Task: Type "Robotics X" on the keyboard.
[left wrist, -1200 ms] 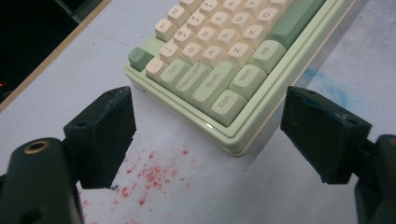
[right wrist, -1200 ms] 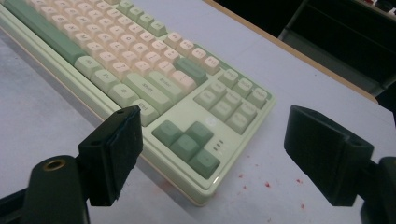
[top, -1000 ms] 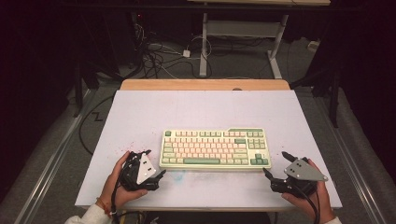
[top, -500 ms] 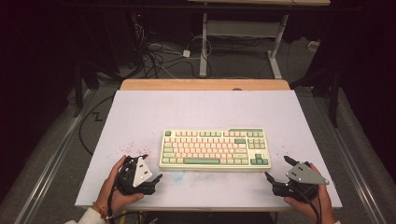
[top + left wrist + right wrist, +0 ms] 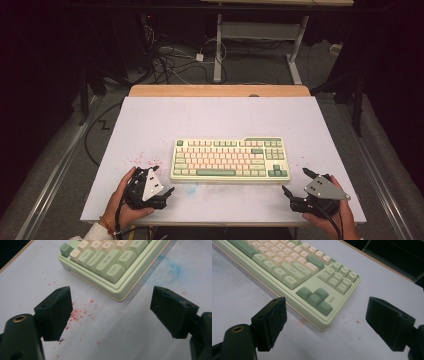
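Note:
A pale green and cream keyboard (image 5: 230,160) lies flat in the middle of the white table (image 5: 220,120). My left gripper (image 5: 164,181) is held low off the keyboard's front left corner, jaws wide open and empty. In the left gripper view the keyboard's Ctrl corner (image 5: 113,272) lies just ahead of the left gripper (image 5: 112,310). My right gripper (image 5: 295,181) hovers off the front right corner, also open with nothing in it. The arrow keys (image 5: 314,298) sit just beyond the right gripper (image 5: 328,320) in the right gripper view.
Red specks (image 5: 142,159) and a blue smudge (image 5: 190,187) mark the table near the left hand. A wooden strip (image 5: 220,91) edges the far side. Cables (image 5: 170,60) and a desk frame (image 5: 260,35) stand on the floor beyond.
Both hands have drawn back slightly toward the near table edge. The jaws have stayed open and the keyboard has not moved.

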{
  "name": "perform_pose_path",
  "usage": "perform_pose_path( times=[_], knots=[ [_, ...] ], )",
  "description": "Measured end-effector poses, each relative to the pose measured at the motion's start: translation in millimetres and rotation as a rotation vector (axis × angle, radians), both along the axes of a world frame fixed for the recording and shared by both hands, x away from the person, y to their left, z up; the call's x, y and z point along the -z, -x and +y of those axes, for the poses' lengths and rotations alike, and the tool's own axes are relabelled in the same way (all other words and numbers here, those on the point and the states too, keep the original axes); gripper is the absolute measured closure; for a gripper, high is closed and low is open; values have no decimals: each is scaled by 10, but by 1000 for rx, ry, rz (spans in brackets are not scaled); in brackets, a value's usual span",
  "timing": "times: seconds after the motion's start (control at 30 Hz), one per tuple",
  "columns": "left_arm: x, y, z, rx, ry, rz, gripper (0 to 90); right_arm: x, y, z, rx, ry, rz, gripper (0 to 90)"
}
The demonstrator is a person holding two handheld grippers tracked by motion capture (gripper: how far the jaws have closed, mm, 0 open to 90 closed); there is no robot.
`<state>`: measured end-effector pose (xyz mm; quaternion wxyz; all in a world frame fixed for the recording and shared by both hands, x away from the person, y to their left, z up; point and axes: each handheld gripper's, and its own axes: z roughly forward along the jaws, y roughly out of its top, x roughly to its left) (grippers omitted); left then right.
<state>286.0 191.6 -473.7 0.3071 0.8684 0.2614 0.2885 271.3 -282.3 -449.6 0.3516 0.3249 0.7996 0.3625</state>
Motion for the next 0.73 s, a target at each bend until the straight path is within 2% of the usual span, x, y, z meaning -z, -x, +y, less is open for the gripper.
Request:
perform_pose_path(
  times=[0.73],
  knots=[
    [24, -46, -48, 7, -14, 19, 166, 20, -3, -15, -9, 8, 0, 174]
  ],
)
